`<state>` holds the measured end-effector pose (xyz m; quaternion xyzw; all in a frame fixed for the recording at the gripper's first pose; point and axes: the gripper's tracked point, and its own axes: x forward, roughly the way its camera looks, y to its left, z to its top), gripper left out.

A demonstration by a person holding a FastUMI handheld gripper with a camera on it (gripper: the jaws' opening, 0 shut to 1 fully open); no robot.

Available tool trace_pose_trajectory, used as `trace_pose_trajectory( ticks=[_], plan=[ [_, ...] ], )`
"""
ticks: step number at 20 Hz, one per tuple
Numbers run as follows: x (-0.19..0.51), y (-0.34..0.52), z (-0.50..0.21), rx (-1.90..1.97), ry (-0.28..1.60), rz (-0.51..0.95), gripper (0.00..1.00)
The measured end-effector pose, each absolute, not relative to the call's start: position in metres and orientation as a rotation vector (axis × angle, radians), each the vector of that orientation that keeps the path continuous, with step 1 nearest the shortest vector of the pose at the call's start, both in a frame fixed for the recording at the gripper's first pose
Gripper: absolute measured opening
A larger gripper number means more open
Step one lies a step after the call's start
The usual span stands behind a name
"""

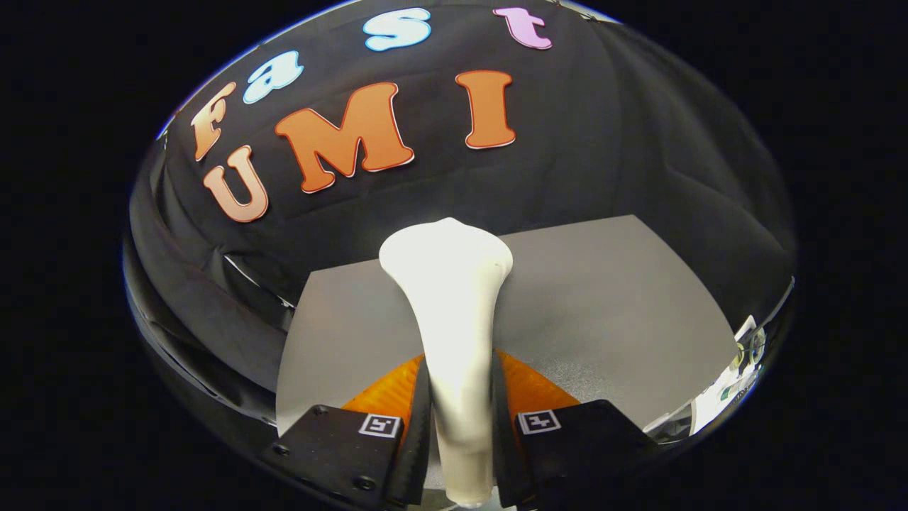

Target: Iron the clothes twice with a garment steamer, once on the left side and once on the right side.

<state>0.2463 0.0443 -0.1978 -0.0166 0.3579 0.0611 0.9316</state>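
Steamer (449, 312) sits in my claw (460, 419), pinched between both fingers on its narrow handle, which runs down between them and past their near ends. Each finger presses a flank of the handle, so I judge the grip firm.

From my gripper view, the steamer's long axis lies along my fingers, pointing away from me: thin handle near, flared head far. The head widens just beyond my fingertips and rises over the grey table (610, 319), aimed at the black cloth wall behind it. It leans a touch left toward its top. I cannot tell which way the steam face looks; what shows is smooth and rounded, so it may be the back of the head.

No garment shows ahead of me. The table lies bare around the steamer, with some small clutter (741, 362) at its far right edge, too small to make out.

My judgement of the step: I have the steamer in hand and lifted, but neither pass is under way, since the head is against no fabric. The next move calls for finding the clothes, swinging the head to face them, and keeping the pinch tight so the handle does not twist while I draw it along one side.
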Motion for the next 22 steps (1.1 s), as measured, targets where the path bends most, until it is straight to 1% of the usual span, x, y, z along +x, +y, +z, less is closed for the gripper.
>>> trace_pose_trajectory(
  ticks=[6, 14, 18, 22],
  plan=[
    [0.208, 0.047, -0.148, -0.006, 0.59, 0.094, 0.46],
    [0.139, 0.112, -0.08, -0.025, 0.421, 0.208, 0.46],
    [0.101, 0.16, -0.058, -0.015, 0.367, 0.275, 0.46],
    [0.066, 0.205, -0.045, -0.019, 0.323, 0.294, 0.46]
  ],
)
